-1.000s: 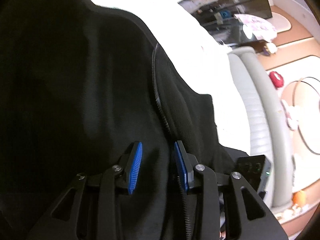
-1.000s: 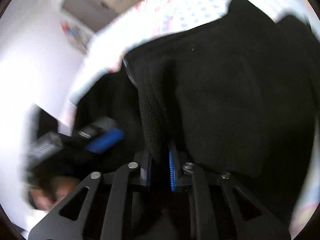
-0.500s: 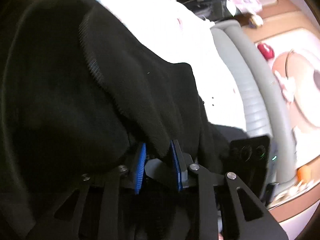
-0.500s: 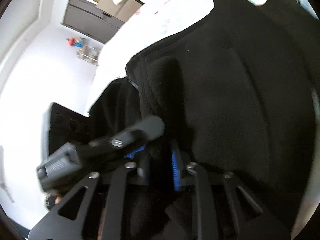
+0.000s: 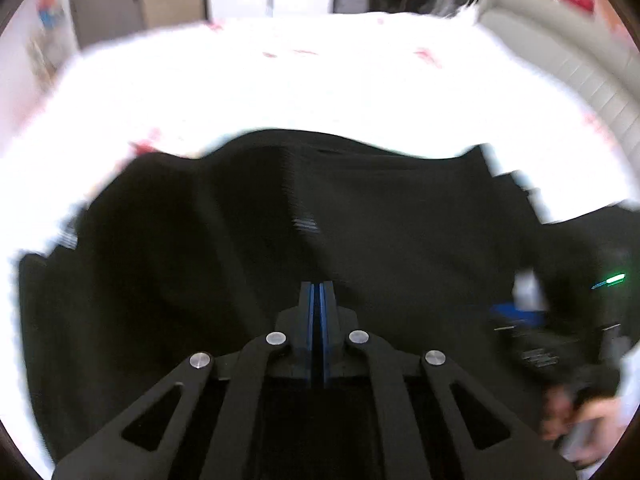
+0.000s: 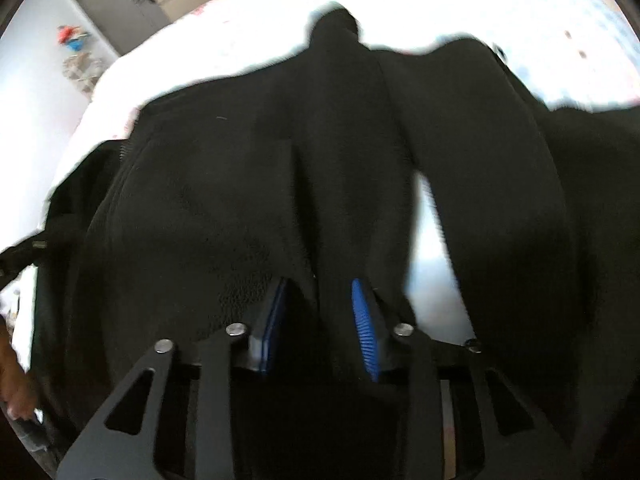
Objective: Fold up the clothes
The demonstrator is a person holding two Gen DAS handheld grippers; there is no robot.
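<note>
A black fleece jacket [image 5: 360, 220] lies spread on a white printed bedsheet [image 5: 320, 92], its zipper line running down towards my left gripper [image 5: 318, 290]. That gripper is shut, its blue pads together, and folds of the fleece converge on its tips as if a thin edge is pinched. In the right wrist view the jacket [image 6: 224, 184] fills the frame. My right gripper [image 6: 320, 320] has its jaws opening; a fold of fleece hangs between the blue pads [image 6: 363, 324], which stand apart from it. The right gripper's body [image 5: 524, 328] shows blurred at the right of the left wrist view.
The bedsheet [image 6: 480, 8] stretches beyond the jacket. A grey padded headboard [image 5: 580, 64] runs along the right, and a grey door [image 6: 116, 0] stands at the back left. A person's hand [image 5: 588, 416] holds the right gripper; another hand [image 6: 12, 384] shows at the left edge.
My left gripper closed on the jacket's edge, rose and swung round to face across the bed. My right gripper's jaws spread apart around the fold they held.
</note>
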